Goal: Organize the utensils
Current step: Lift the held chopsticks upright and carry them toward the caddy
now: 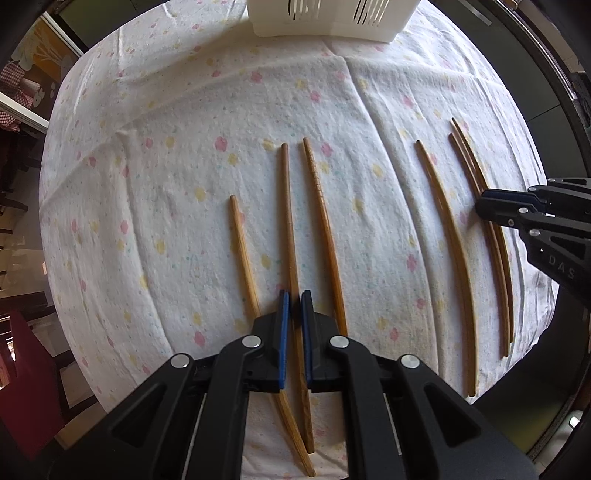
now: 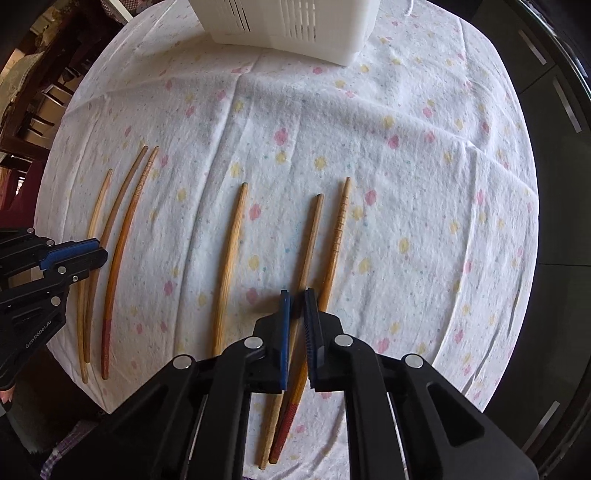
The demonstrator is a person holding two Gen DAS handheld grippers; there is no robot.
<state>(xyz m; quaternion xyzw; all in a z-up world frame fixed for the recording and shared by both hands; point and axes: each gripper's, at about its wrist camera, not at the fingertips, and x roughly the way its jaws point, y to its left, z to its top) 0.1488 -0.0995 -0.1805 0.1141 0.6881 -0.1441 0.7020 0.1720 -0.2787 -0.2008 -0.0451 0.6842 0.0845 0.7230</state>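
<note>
Several wooden chopsticks lie lengthwise on the flowered tablecloth point(image 1: 155, 177). In the left wrist view my left gripper point(image 1: 294, 299) has its jaws closed on a dark chopstick point(image 1: 289, 221), between a pale one point(image 1: 242, 251) and a ringed one point(image 1: 323, 221). In the right wrist view my right gripper point(image 2: 296, 297) has its jaws closed on a brown chopstick point(image 2: 310, 240), beside a red-ended one point(image 2: 338, 236) and a pale one point(image 2: 231, 251). Each gripper shows in the other's view: the right gripper point(image 1: 484, 201) and the left gripper point(image 2: 98, 251).
A white slotted plastic holder point(image 1: 325, 18) stands at the far edge of the table, also seen in the right wrist view point(image 2: 288, 26). The round table's edge drops off close on both sides. Dark furniture point(image 1: 22, 221) stands beyond on the left.
</note>
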